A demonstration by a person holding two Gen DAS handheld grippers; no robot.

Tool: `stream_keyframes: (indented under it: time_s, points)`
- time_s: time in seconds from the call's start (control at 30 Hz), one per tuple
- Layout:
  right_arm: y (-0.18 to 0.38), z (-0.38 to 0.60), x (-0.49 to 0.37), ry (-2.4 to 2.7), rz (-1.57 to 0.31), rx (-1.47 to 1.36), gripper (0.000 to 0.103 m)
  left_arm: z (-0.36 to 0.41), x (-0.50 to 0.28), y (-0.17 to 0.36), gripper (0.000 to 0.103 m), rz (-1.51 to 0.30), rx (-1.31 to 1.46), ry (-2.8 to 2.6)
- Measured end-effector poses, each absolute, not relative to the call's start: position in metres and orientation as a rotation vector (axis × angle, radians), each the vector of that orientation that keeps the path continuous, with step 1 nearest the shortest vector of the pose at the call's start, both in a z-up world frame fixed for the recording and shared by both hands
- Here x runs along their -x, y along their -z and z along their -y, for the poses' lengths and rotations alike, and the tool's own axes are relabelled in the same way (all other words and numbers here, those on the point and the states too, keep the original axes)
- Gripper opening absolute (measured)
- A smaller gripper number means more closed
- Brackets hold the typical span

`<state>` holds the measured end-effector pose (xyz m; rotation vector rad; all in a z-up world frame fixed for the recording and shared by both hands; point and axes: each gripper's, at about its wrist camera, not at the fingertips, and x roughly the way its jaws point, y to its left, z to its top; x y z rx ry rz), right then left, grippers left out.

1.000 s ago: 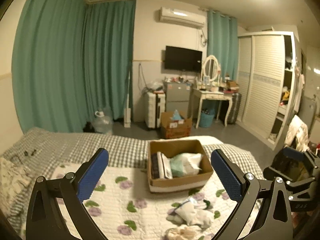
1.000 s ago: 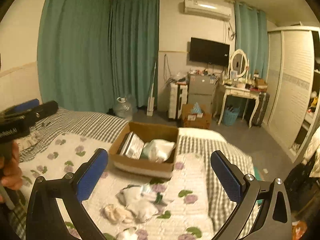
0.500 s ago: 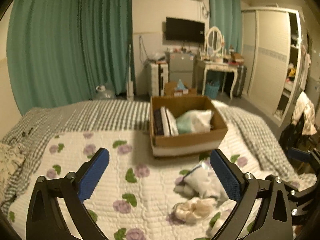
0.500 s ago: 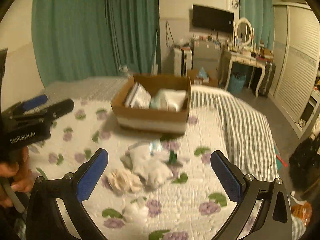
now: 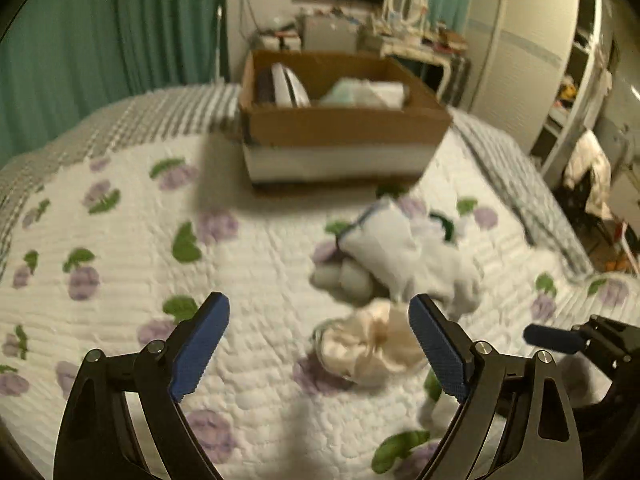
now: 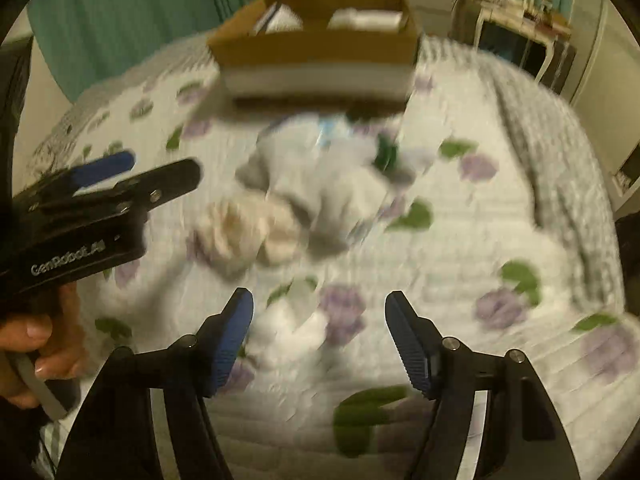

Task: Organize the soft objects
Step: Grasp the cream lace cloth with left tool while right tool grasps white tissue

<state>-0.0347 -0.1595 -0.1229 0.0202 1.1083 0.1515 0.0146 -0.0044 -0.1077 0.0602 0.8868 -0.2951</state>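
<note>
Several soft items lie on a floral quilt [image 5: 120, 280]: a cream bundle [image 5: 368, 348], a white folded cloth [image 5: 404, 256] and grey sock balls [image 5: 348, 280]. A cardboard box [image 5: 340, 128] holding folded items stands behind them. My left gripper [image 5: 320, 344] is open, low over the quilt, with the cream bundle just inside its right finger. In the right wrist view the cream bundle [image 6: 244, 232], white pile [image 6: 336, 188], a small white item [image 6: 288, 332] and the box [image 6: 316, 52] show, blurred. My right gripper [image 6: 320, 340] is open above the small white item.
A striped grey blanket [image 5: 520, 184] covers the bed's right side. Teal curtains [image 5: 100, 40], a dressing table [image 5: 416, 48] and a wardrobe [image 5: 528, 64] stand beyond the bed. The left gripper's body [image 6: 80, 220] and hand show at the left of the right wrist view.
Both grippers have dropped and tilted down toward the quilt, closing in on the soft items. The box now sits higher and further back in both views. Both stay open and empty.
</note>
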Motion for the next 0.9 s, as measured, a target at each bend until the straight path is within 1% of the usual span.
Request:
stream_keyframes:
  time_s: [0.2, 0.23, 0.27, 0.3, 0.33, 0.4, 0.43, 0.53, 0.57, 0.6, 0.67, 0.7, 0.73, 0.77, 0.8, 0.9]
  points:
    - [0.154, 0.141, 0.027, -0.15, -1.19, 0.046, 0.068, 0.019, -0.016, 0.134, 0.092, -0.991, -0.081, 0.343]
    - [0.159, 0.138, 0.027, -0.148, -1.201, 0.064, 0.062, 0.021, -0.018, 0.139, 0.092, -1.016, -0.066, 0.355]
    - [0.162, 0.135, 0.026, -0.148, -1.213, 0.072, 0.052, 0.022, -0.019, 0.145, 0.092, -1.043, -0.043, 0.366]
    - [0.165, 0.134, 0.025, -0.155, -1.223, 0.071, 0.048, 0.023, -0.022, 0.149, 0.092, -1.058, -0.033, 0.362]
    - [0.168, 0.133, 0.025, -0.166, -1.233, 0.062, 0.039, 0.024, -0.023, 0.153, 0.092, -1.069, -0.032, 0.358]
    - [0.169, 0.134, 0.025, -0.167, -1.234, 0.05, 0.036, 0.028, -0.026, 0.162, 0.092, -1.086, -0.042, 0.352]
    - [0.167, 0.136, 0.025, -0.169, -1.232, 0.032, 0.031, 0.03, -0.027, 0.166, 0.092, -1.092, -0.05, 0.346]
    - [0.164, 0.146, 0.027, -0.162, -1.224, -0.021, 0.026, 0.034, -0.028, 0.174, 0.092, -1.103, -0.066, 0.339]
    - [0.163, 0.148, 0.029, -0.153, -1.217, -0.028, 0.025, 0.035, -0.028, 0.175, 0.087, -1.102, -0.078, 0.331]
    - [0.161, 0.149, 0.03, -0.142, -1.209, -0.028, 0.025, 0.035, -0.027, 0.175, 0.064, -1.103, -0.089, 0.32]
    - [0.158, 0.151, 0.031, -0.128, -1.195, -0.03, 0.025, 0.036, -0.024, 0.174, 0.04, -1.104, -0.104, 0.305]
    - [0.156, 0.152, 0.032, -0.123, -1.186, -0.033, 0.025, 0.033, -0.024, 0.173, 0.032, -1.101, -0.095, 0.308]
    - [0.154, 0.153, 0.034, -0.12, -1.18, -0.036, 0.025, 0.031, -0.024, 0.171, 0.028, -1.098, -0.085, 0.309]
    - [0.152, 0.155, 0.035, -0.116, -1.17, -0.041, 0.025, 0.027, -0.023, 0.17, 0.022, -1.098, -0.066, 0.316]
    - [0.15, 0.157, 0.038, -0.114, -1.162, -0.045, 0.025, 0.024, -0.022, 0.167, 0.018, -1.098, -0.049, 0.324]
    - [0.14, 0.165, 0.048, -0.102, -1.129, -0.066, 0.025, 0.016, -0.016, 0.159, 0.017, -1.079, -0.032, 0.319]
